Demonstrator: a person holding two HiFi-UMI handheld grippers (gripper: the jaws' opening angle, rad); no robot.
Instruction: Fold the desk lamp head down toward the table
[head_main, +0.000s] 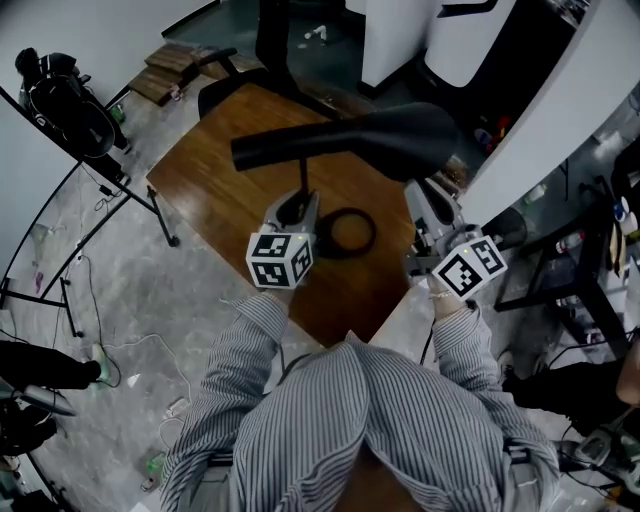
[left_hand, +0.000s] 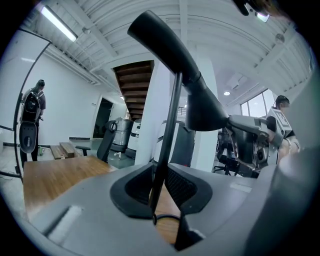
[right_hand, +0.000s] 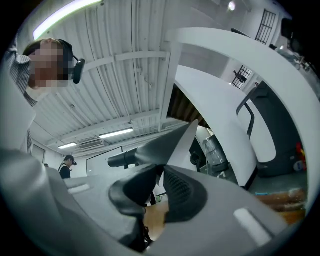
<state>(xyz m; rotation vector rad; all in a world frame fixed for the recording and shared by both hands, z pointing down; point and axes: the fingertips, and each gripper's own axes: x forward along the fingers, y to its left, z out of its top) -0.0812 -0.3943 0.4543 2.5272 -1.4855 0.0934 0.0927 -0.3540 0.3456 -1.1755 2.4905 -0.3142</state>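
Note:
A black desk lamp stands on the wooden table (head_main: 215, 180). Its cone-shaped head (head_main: 350, 140) lies roughly level above the thin stem (head_main: 303, 185) and the ring base (head_main: 346, 232). My left gripper (head_main: 293, 212) is shut on the stem (left_hand: 167, 145), which runs up between its pads to the lamp head (left_hand: 195, 95). My right gripper (head_main: 432, 212) sits at the wide end of the head. In the right gripper view the rim of the lamp head (right_hand: 165, 145) dips between the pads of my right gripper (right_hand: 161, 172), which is shut on it.
A black office chair (head_main: 268, 45) stands beyond the table. A white curved partition (head_main: 560, 110) rises close on the right. Black stand legs (head_main: 130, 190) and a person with a backpack (head_main: 62, 98) are on the left floor, with cables lying about.

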